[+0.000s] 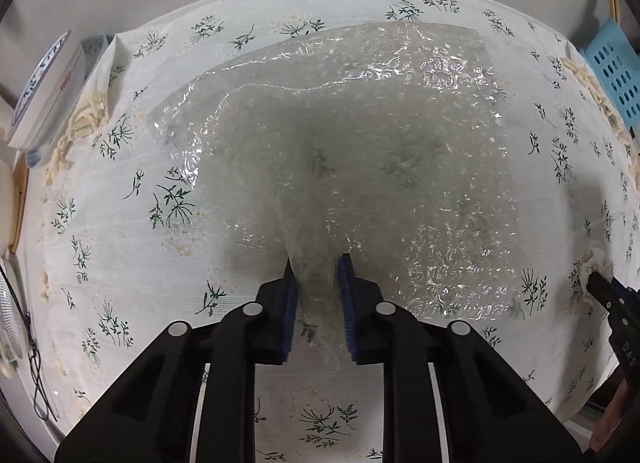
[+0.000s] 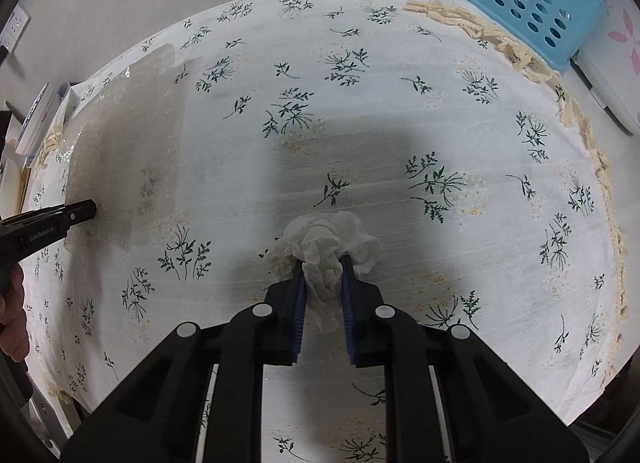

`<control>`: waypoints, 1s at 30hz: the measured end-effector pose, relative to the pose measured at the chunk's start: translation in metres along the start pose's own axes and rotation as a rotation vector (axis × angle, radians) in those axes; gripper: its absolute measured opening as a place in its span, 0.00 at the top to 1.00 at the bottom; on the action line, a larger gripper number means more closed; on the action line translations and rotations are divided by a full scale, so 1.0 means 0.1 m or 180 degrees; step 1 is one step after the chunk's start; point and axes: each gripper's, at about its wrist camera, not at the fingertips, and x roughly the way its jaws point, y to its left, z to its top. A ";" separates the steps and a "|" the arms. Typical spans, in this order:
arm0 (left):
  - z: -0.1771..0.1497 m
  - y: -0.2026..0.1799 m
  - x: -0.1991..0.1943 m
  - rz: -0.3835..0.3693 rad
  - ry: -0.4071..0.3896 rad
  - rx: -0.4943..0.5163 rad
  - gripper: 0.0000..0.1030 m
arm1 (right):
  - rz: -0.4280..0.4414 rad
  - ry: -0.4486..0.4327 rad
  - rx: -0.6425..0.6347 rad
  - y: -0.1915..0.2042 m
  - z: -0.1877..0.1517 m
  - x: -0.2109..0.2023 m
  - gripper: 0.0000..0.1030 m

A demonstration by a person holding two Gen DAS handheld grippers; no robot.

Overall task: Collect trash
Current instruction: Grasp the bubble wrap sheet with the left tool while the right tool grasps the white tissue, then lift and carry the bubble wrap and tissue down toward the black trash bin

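Observation:
A large clear bubble-wrap sheet (image 1: 360, 151) lies on the floral tablecloth (image 1: 120, 223). My left gripper (image 1: 318, 265) is shut on a pinched fold of its near edge. The sheet also shows at the left of the right wrist view (image 2: 124, 151), with the left gripper's (image 2: 90, 210) tip at its edge. My right gripper (image 2: 323, 263) is shut on a crumpled white tissue (image 2: 332, 235) just above the cloth. The right gripper (image 1: 596, 283) and the tissue (image 1: 598, 259) show at the right edge of the left wrist view.
A light blue perforated basket (image 2: 532, 3) stands at the back right corner of the table, also in the left wrist view (image 1: 616, 71). White boxes (image 1: 48, 91) stand off the table's left side. The tablecloth has a fringed edge (image 2: 592, 135).

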 end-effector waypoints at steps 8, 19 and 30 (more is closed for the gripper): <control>-0.17 0.05 -0.21 -0.0136 -0.0112 0.0002 0.89 | 0.0033 -0.0105 0.0008 -0.04 0.00 -0.17 0.89; -0.49 0.28 -0.43 -0.0360 -0.0249 -0.0116 0.90 | 0.0031 -0.0237 -0.0044 0.01 -0.13 -0.43 0.89; -0.71 0.25 -0.61 -0.0479 -0.0371 -0.0192 0.90 | 0.0044 -0.0332 -0.0063 0.01 -0.31 -0.63 0.89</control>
